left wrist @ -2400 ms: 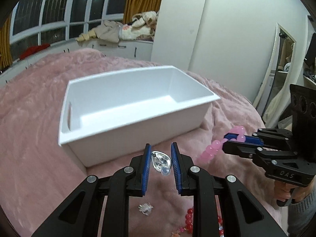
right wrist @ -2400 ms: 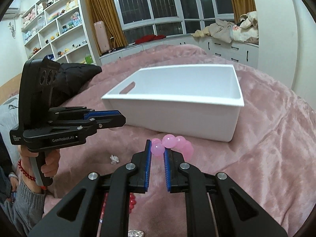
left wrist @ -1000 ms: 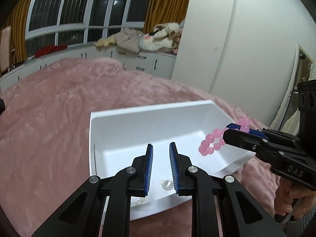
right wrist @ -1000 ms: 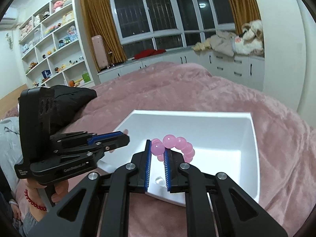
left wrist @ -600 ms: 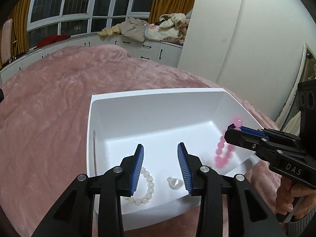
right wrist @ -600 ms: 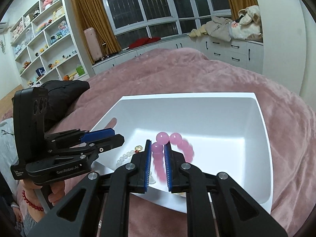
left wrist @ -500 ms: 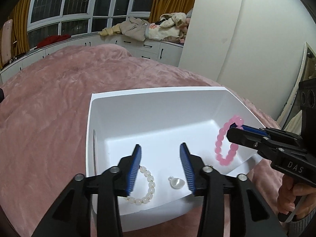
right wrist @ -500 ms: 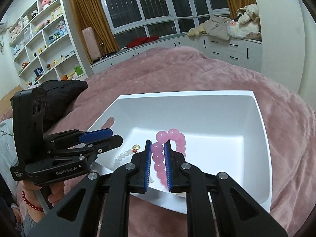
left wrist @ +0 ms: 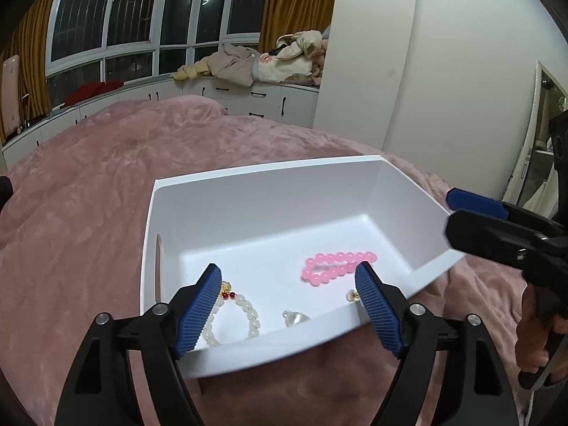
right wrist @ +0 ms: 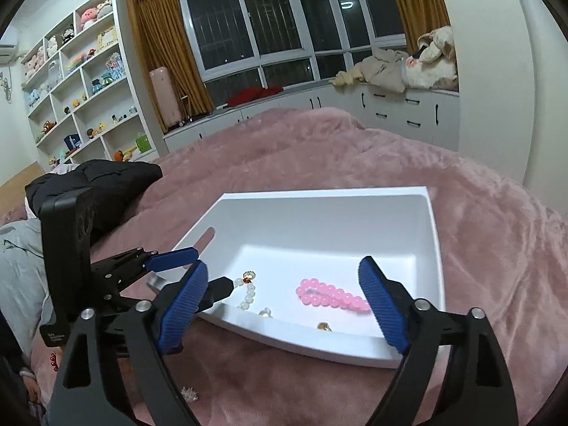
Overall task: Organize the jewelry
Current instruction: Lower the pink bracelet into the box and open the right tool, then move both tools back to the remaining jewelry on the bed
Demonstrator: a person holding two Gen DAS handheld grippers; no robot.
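On the pink blanket (left wrist: 88,220) stands a white box (left wrist: 269,184), and all the jewelry you see inside lies on its floor. Your left gripper (left wrist: 289,285) hangs over the near wall of the box with its jaws spread wide and nothing between them. Your right gripper (right wrist: 284,284) is also wide apart and empty, above the near edge of the box. A pink bead bracelet (right wrist: 332,296) lies flat on the box floor, toward the right side, free of both tools. A white bead bracelet (left wrist: 236,319) with a small gold and red charm lies at the left, near the wall with the handle slot. Between the two bracelets, near the front wall, rests a clear drop-shaped pendant (left wrist: 296,317), and a small gold piece (right wrist: 325,326) lies just beside the pink bracelet. Outside the box, a small shiny ornament (right wrist: 190,394) lies on the blanket below your right gripper.
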